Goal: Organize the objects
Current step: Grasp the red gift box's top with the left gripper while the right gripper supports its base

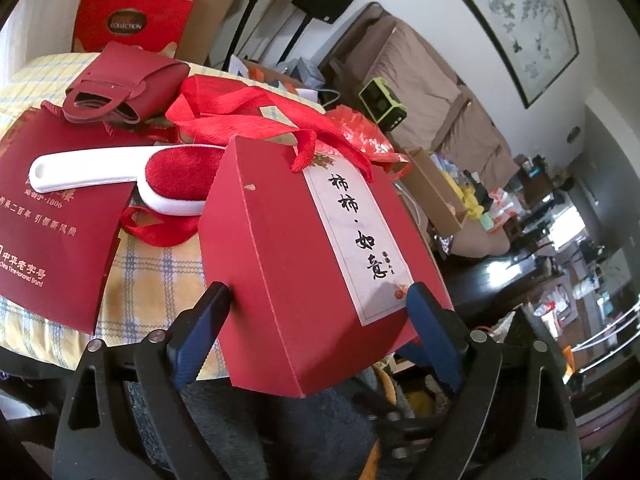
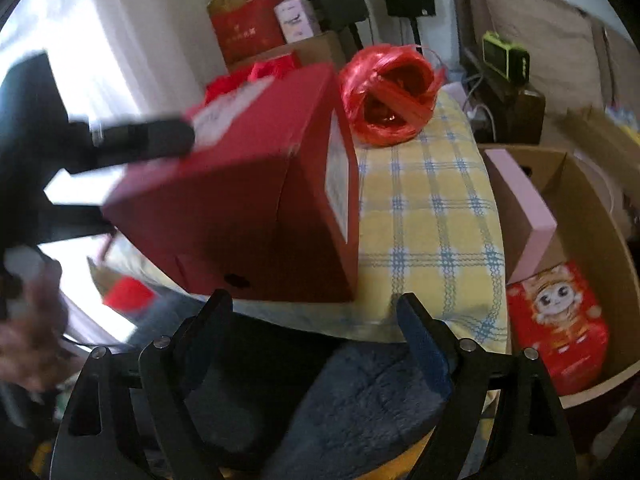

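Left gripper (image 1: 318,304) spread wide, fingers flanking the red gift box (image 1: 288,248) at its lower sides; unclear whether pressing or merely alongside. Right gripper (image 2: 316,304) likewise wide, empty, just short of the same box's near face. Box at the near edge of the checked tablecloth (image 1: 160,280), bottom corner apparently past the edge. Likely trouble: tipping off toward the floor if let go there or nudged by the right fingers. Also possible: snagging the red ribbon handles (image 1: 248,116) on a finger, then dragging the box sideways into the lint brush (image 1: 120,172) beside it. Blurred right view; skewed grip on a crushable cardboard wall likely from closing now.
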The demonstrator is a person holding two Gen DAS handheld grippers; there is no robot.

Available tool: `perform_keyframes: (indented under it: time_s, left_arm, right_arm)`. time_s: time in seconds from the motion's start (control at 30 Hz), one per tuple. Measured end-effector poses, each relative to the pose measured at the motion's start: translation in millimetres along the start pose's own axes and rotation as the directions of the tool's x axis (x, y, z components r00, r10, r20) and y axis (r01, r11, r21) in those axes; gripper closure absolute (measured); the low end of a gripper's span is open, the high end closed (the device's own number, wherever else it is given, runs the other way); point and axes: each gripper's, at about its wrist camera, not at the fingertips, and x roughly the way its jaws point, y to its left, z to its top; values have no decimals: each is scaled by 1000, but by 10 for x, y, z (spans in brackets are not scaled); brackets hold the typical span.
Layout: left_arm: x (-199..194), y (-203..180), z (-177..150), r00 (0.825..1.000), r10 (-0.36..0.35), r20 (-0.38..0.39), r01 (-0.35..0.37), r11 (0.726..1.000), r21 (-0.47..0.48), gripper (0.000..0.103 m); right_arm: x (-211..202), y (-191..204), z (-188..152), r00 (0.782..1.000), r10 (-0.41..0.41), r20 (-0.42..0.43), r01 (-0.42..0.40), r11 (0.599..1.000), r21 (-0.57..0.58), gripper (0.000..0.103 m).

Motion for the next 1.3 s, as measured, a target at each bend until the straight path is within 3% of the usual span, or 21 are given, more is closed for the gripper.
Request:
perform_keyframes:
  time_s: [0.17,0.37,0.47,0.57,0.63,0.77,0.87,1.17,1.3]
  left_arm:
    - [19,35,21,1000,-12,-4,12,1000,-21,14]
    - [29,59,36,1000,-17,-1,17,1000,-26,13]
    - [41,77,45,1000,-23,0,22,999,-28,13]
    - [53,90,47,1000,-26,2,26,999,-31,13]
    - [56,102,52,1000,-26,6,26,999,-34,13]
    - [68,100,55,1000,-27,5,27,999,-33,12]
    - [69,99,54,1000,-27,4,28,999,-34,12]
    - [81,107,68,1000,-22,15,23,999,-48,12]
    - [76,97,69,1000,-16,18,17,999,-46,12]
  right_arm:
    - [79,-108,-27,999,43,-5,-43,998,39,17]
    - [143,40,-60,998,-66,-19,65,996,-58,19]
    - [83,14,-61,999,-42,18,43,998,-41,20]
    - [-43,-16,-13,995,-43,91,46,998,-35,36]
    - [-79,-2,21,993,-33,113,38,998,-46,36]
    - [48,125,39,998,-22,64,29,993,-111,36]
    - [121,266,26,995,-82,58,90,981,-172,32]
    - [225,191,92,997,-51,54,57,990,-127,32]
    - [209,210,81,996,-62,65,70,989,-128,38]
